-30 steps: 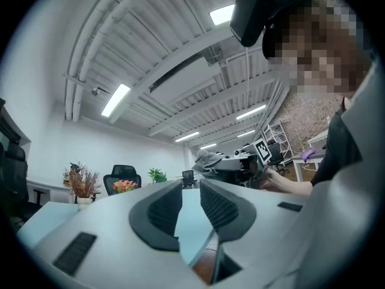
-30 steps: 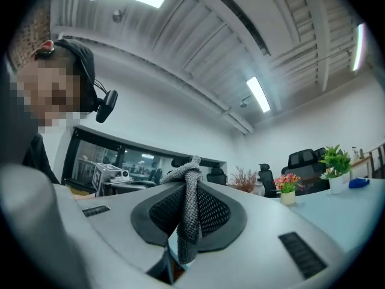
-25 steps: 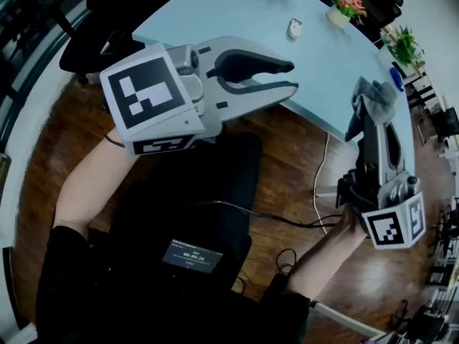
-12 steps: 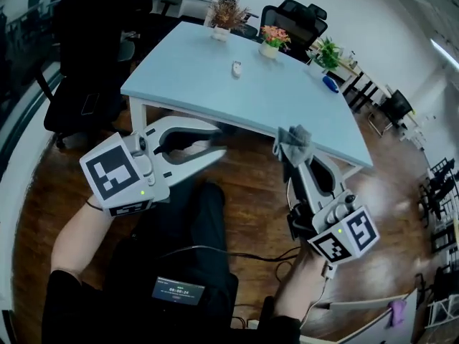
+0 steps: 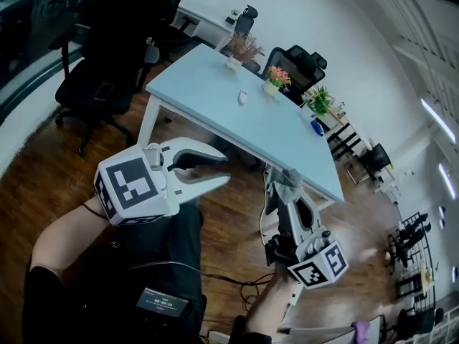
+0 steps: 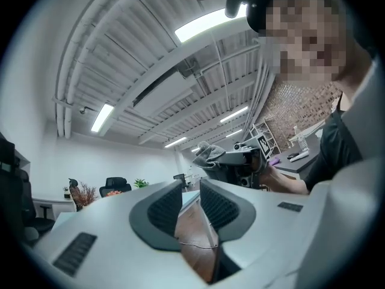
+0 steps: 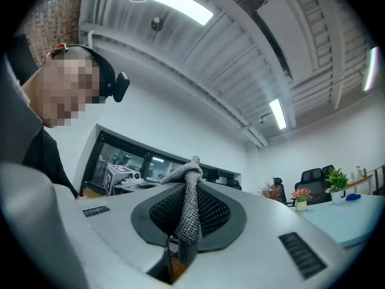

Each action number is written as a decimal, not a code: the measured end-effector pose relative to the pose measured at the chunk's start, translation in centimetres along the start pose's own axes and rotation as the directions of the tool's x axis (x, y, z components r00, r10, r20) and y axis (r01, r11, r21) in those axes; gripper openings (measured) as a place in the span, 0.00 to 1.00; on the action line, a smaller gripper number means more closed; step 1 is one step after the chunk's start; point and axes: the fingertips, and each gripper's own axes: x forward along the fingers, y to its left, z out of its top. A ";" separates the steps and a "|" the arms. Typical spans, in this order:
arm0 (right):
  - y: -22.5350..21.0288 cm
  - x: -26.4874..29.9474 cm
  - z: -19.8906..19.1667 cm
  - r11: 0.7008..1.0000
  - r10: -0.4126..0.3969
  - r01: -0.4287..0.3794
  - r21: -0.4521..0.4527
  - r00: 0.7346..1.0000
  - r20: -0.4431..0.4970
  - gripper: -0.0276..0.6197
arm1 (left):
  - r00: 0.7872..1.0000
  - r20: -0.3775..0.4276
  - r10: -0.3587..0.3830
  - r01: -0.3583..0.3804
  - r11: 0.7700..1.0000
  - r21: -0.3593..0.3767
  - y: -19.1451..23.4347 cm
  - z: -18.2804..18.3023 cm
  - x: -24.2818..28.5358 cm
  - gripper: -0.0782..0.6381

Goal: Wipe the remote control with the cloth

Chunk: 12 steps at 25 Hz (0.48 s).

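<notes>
A small white remote control [image 5: 242, 97] lies near the middle of the light blue table [image 5: 208, 84]. Both grippers hang over the wood floor, short of the table's near edge. My right gripper [image 5: 282, 186] is shut on a grey knitted cloth [image 5: 288, 178], which bunches up above the jaws [image 7: 188, 205]. My left gripper [image 5: 226, 170] is to its left, shut, with nothing between its pads [image 6: 191, 206]. In the left gripper view the right gripper [image 6: 236, 159] and its cloth [image 6: 208, 152] show beyond the jaws.
Pots stand at the table's far side: dried flowers [image 5: 242, 49], pink flowers [image 5: 276, 81] and a green plant [image 5: 320, 100]; a blue object [image 5: 318, 127] lies at the right end. Black office chairs [image 5: 115, 41] [image 5: 297, 61] stand around it. A cable [image 5: 244, 282] lies on the floor.
The head view has swung up, so the table sits farther off and smaller. Both grippers have moved along with it, staying short of the table's edge. The cloth stays in the right gripper.
</notes>
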 end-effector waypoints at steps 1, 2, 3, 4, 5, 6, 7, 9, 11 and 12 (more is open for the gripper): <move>0.9 -0.4 0.3 1.000 0.010 -0.010 0.000 1.000 0.007 0.08 | 1.000 0.003 0.005 -0.005 1.000 0.006 -0.7 0.4 -0.6 0.22; 1.8 -0.8 0.6 1.000 0.019 -0.019 0.001 1.000 0.014 0.08 | 1.000 0.004 0.007 -0.007 1.000 0.010 -1.4 0.8 -1.1 0.22; 2.7 -1.4 0.9 1.000 0.025 -0.025 0.000 0.999 0.021 0.08 | 1.000 0.007 0.007 -0.007 1.000 0.013 -2.3 1.1 -1.5 0.22; 3.5 -2.2 1.3 1.000 0.029 -0.029 -0.005 0.999 0.026 0.08 | 1.000 0.011 0.004 -0.004 1.000 0.015 -3.3 1.4 -1.8 0.22; 4.2 -3.1 1.8 0.999 0.028 -0.028 -0.017 0.999 0.030 0.08 | 1.000 0.016 0.001 -0.001 1.000 0.018 -4.3 1.8 -2.0 0.22; 4.9 -3.9 2.4 0.999 0.028 -0.027 -0.030 0.999 0.030 0.08 | 1.000 0.022 -0.003 0.002 1.000 0.021 -5.4 2.3 -2.1 0.22; 5.5 -4.7 2.9 0.999 0.031 -0.030 -0.041 0.999 0.028 0.08 | 1.000 0.031 -0.004 0.003 1.000 0.023 -6.4 2.8 -2.2 0.22; 6.7 -5.7 3.7 0.998 0.045 -0.043 -0.055 0.999 0.021 0.08 | 0.999 0.045 0.000 -0.002 1.000 0.028 -8.0 4.0 -2.6 0.22; 8.1 -6.4 4.0 0.997 0.055 -0.054 -0.055 0.998 0.016 0.08 | 0.999 0.041 0.003 -0.004 1.000 0.030 -9.5 4.7 -3.3 0.22; 8.7 -6.8 4.1 0.997 0.056 -0.055 -0.054 0.998 0.014 0.08 | 0.999 0.033 0.001 -0.002 1.000 0.029 -10.3 4.8 -3.6 0.22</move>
